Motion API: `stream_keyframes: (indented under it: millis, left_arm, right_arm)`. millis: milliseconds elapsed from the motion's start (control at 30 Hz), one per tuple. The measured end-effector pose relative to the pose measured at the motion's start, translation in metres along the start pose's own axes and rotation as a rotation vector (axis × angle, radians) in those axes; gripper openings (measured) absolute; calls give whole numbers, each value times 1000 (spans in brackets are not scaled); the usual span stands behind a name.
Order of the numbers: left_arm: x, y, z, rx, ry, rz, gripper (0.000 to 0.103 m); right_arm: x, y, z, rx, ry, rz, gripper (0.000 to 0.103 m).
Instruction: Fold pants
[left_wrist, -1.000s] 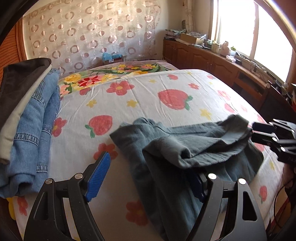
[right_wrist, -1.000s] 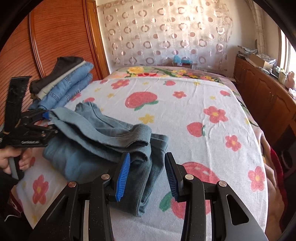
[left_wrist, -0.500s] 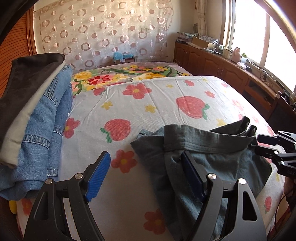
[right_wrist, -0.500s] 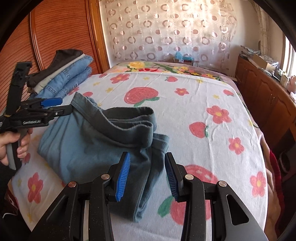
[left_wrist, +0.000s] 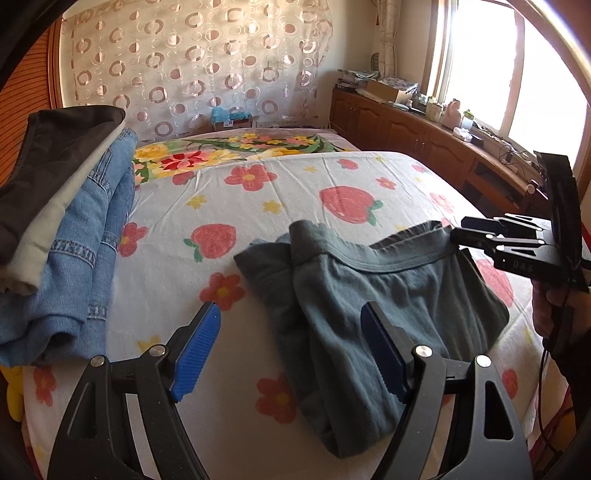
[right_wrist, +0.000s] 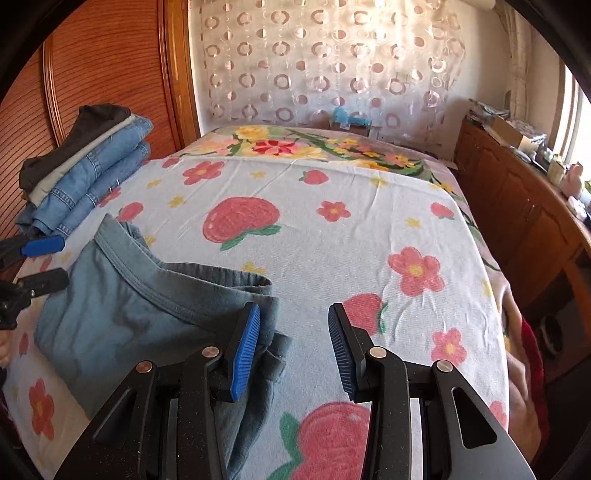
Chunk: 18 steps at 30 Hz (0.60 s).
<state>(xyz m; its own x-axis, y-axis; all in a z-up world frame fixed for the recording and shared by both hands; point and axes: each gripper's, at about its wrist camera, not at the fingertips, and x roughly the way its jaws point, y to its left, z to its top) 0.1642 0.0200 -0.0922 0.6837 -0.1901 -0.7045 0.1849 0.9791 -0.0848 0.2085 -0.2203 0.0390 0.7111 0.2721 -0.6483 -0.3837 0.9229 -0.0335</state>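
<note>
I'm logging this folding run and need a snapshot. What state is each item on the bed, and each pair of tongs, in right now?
Grey-green pants: folded over, lying on the bed, waistband showing, held by neither tongs.
Stack of folded clothes: piled at the bed's edge, jeans under a pale and a dark garment.
Left tongs: open, nothing gripped.
Right tongs: open, nothing gripped.
Strawberry bedspread: spread flat.

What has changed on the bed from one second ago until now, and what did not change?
The grey-green pants, bunched between the grippers a second ago, now lie flat on the bed sheet with the waistband spread. Both grippers have drawn back: the left gripper and right gripper are open and hold nothing. The stack of folded clothes stayed in place.
</note>
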Motion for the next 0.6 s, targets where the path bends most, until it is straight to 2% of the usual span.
stream_keyframes:
  millis: [167,333,400,500,600]
  left_arm:
    - [-12,-7,-15,1,-5,-34,77]
    - [-20,-13,-27,4,2,-76,65]
    - [-21,-15,-32,1,8,-95,55]
    - [-22,-18,-40,1,21,-113,46]
    - [-22,-21,-45,3,26,-118,42]
  right_arm:
    - [-20,3,-16,38,-23,39,40]
    - [-47,0,-43,71,-30,98,40]
    - [-54,0,-53,82,-29,113,40]
    - [-65,3,-66,76,-33,123,40]
    - [-71,5,-76,76,-23,139,40]
